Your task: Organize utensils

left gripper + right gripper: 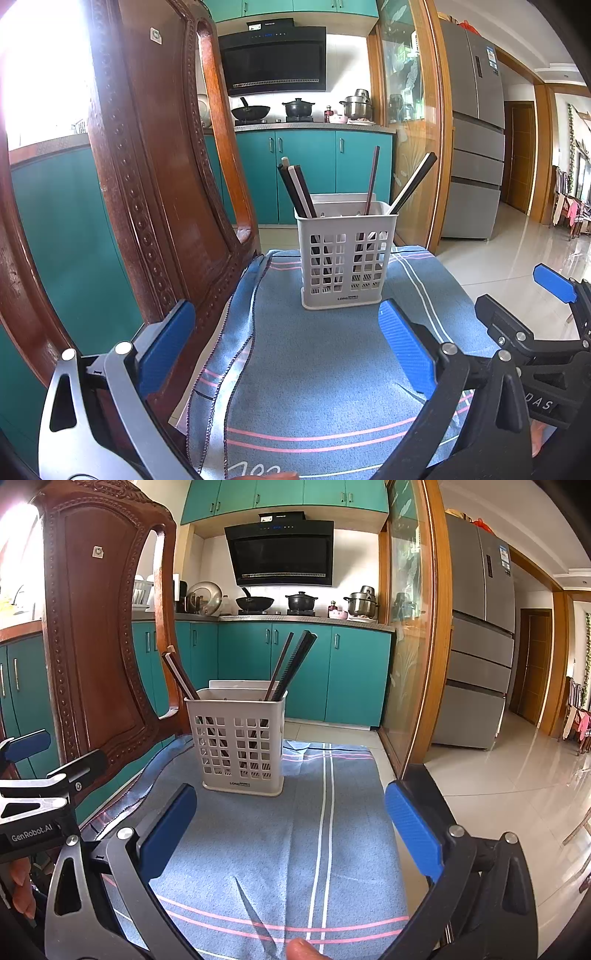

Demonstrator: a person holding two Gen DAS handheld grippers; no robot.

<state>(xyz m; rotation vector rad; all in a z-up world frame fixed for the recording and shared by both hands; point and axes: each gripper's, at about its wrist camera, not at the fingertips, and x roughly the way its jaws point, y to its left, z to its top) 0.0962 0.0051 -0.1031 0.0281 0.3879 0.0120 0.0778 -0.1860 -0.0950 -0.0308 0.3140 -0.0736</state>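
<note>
A white slotted utensil holder [345, 258] stands upright at the far end of a blue striped cloth [325, 369]; it also shows in the right wrist view [240, 746]. Several dark, brown and cream chopsticks [297, 192] lean out of its top, also in the right wrist view [291, 666]. My left gripper [288, 350] is open and empty, held over the cloth short of the holder. My right gripper [290, 834] is open and empty, over the cloth in front of the holder; it also shows at the right edge of the left wrist view [546, 317].
A carved wooden chair back [155, 184] rises close on the left, also in the right wrist view [96, 635]. The cloth [295, 830] ends on the right above a tiled floor [517, 794]. Teal cabinets [314, 173], a stove and a fridge [476, 147] stand behind.
</note>
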